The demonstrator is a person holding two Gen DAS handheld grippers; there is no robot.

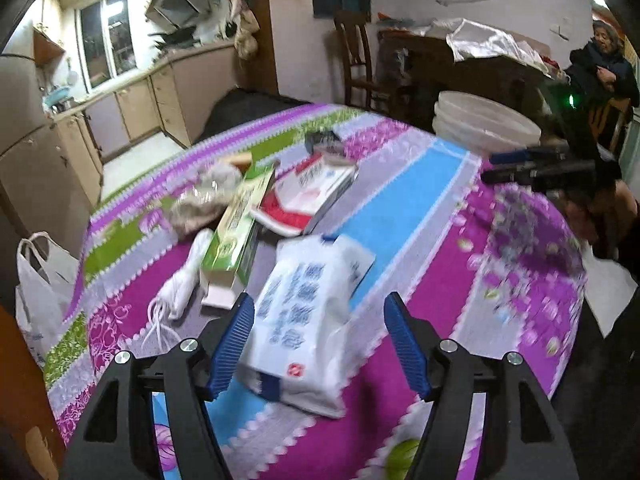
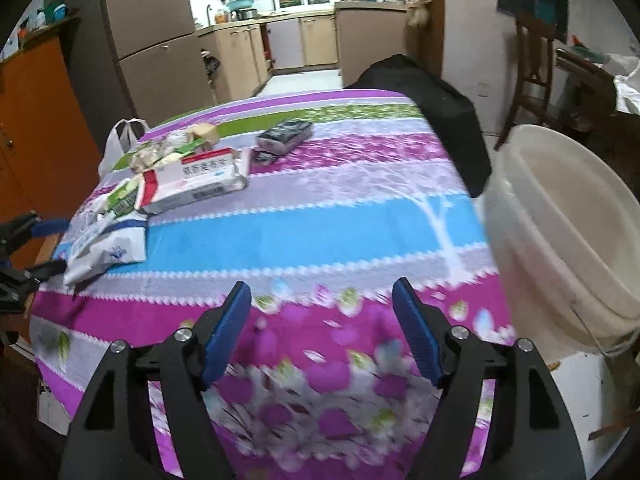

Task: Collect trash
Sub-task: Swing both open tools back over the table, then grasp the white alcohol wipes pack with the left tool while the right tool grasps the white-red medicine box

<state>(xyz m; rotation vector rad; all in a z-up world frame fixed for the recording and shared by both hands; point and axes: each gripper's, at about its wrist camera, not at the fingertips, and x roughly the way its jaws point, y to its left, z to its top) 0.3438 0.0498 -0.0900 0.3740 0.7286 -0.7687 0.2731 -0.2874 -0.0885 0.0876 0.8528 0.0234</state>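
Observation:
A white packet with blue print [image 1: 312, 312] lies on the striped floral tablecloth [image 1: 404, 208], and my left gripper [image 1: 320, 300] stands open around its near end; the left pad is at its edge, the right pad apart from it. Beyond it lie a green box [image 1: 236, 232], a red and white box [image 1: 312, 188], a crumpled clear bag [image 1: 204, 196] and a white cord [image 1: 180, 284]. In the right wrist view the white packet [image 2: 108, 240] and the red and white box [image 2: 192, 180] sit at the left. My right gripper [image 2: 322, 284] hangs open over bare cloth, holding nothing.
A white bucket [image 2: 560, 216] stands beside the table's right edge. A white carrier bag [image 1: 40, 292] hangs at the left edge. A dark packet [image 2: 284, 134] lies farther back, a black cover [image 2: 440, 120] drapes the far corner. A seated person [image 1: 604, 60] and a wooden chair [image 1: 356, 60] are behind.

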